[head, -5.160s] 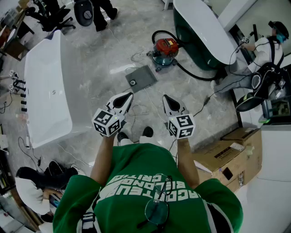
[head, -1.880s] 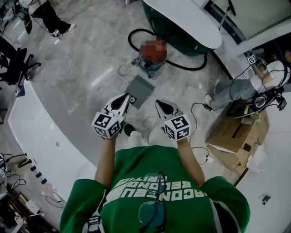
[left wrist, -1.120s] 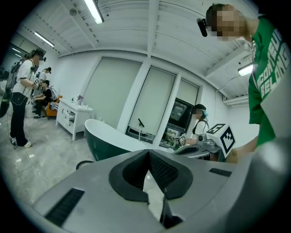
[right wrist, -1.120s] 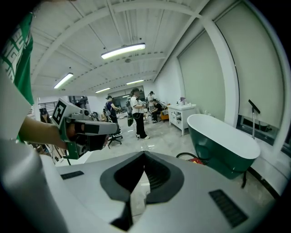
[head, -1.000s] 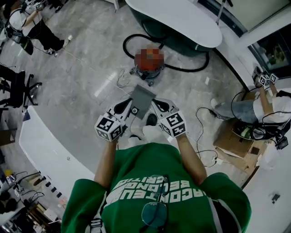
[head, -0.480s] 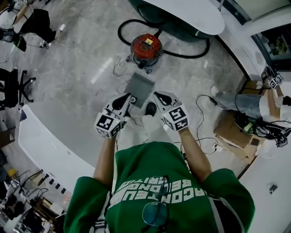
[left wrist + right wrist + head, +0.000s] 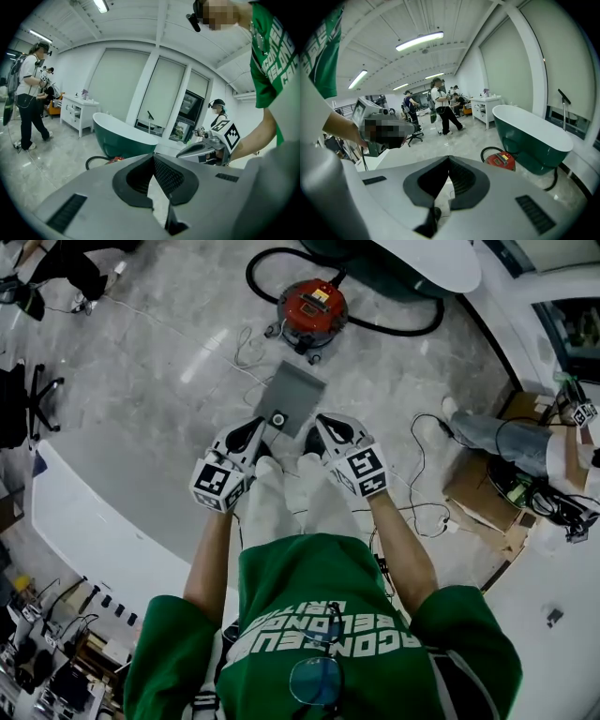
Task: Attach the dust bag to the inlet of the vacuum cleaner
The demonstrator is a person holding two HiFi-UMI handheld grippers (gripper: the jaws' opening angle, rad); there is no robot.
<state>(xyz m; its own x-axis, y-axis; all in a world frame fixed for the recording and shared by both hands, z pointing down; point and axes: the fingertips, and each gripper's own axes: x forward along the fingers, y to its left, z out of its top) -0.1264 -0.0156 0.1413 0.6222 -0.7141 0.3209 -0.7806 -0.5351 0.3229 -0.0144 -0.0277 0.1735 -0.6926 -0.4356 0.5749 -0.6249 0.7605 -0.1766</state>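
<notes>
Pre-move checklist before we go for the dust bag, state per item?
1. Left gripper empty: ok, jaws together on nothing.
2. Right gripper empty: ok, same.
3. Jaws open for a grasp: not ok, both shut.
4. Dust bag in view: ok, flat on the floor just ahead of both grippers.
5. Vacuum cleaner located: ok, beyond the bag.
6. Inlet free: cannot tell.

A flat grey dust bag (image 7: 294, 395), round collar at its near end, is laid on the floor (image 7: 159, 371), unattached, near the red vacuum cleaner (image 7: 314, 306).
</notes>
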